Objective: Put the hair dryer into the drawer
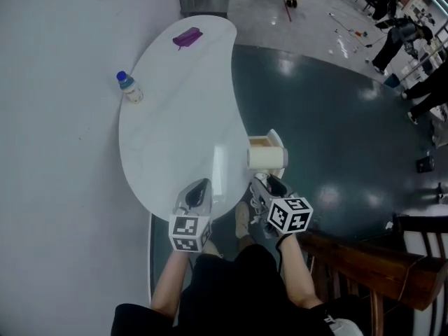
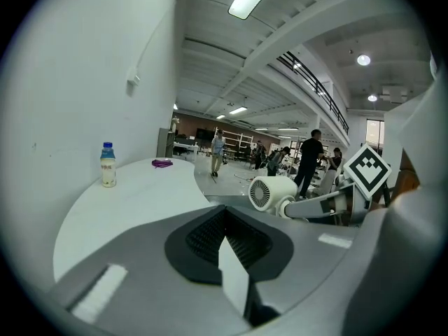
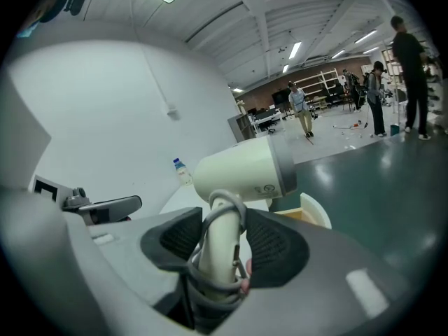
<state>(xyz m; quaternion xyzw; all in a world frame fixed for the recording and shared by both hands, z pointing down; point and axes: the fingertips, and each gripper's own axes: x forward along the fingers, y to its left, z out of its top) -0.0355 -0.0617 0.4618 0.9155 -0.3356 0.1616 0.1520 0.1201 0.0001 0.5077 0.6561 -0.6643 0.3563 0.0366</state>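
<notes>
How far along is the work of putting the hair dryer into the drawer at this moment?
Done: the drawer stands open at the table edge, and the hair dryer is off the table. In hand: the right hand-held gripper grips its handle, close to the drawer. Left: lowering it inside and letting go.

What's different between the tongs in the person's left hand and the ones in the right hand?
The grey left tongs are shut with nothing between them; the grey right tongs clamp the handle of a cream-white plastic hair dryer. The left tongs reach over the white curved table; the right tongs are out past its edge. Both look like the same tool.
</notes>
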